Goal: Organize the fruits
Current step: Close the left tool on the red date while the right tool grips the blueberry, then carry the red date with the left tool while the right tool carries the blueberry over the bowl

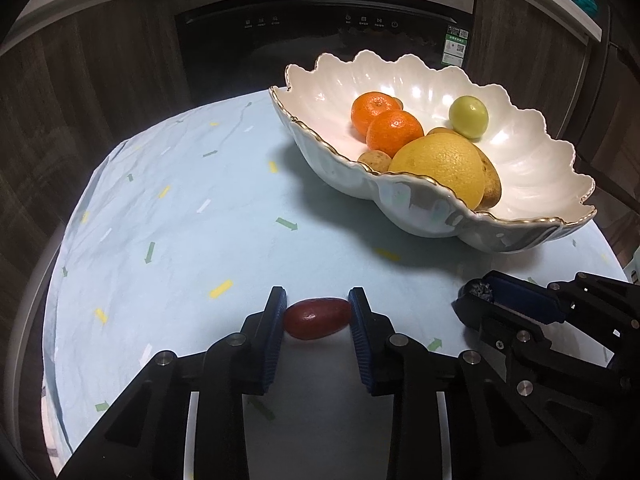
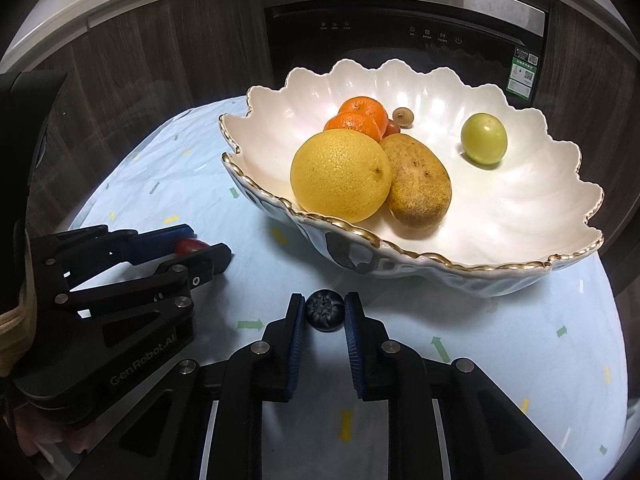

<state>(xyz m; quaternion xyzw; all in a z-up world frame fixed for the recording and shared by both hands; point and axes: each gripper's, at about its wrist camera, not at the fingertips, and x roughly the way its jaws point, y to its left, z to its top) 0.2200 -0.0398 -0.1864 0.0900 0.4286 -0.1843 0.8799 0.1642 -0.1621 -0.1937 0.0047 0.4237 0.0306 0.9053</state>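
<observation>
A white scalloped bowl with a gold rim stands on the round table. It holds two tangerines, a large yellow citrus, a brown kiwi, a green fruit and a small brown fruit. My left gripper is shut on a red oval fruit at the table surface, to the bowl's left front. My right gripper is shut on a small dark wrinkled fruit just before the bowl.
The table carries a pale blue cloth with small coloured marks. A dark oven and wooden cabinet fronts stand behind the table. The two grippers sit side by side, close together.
</observation>
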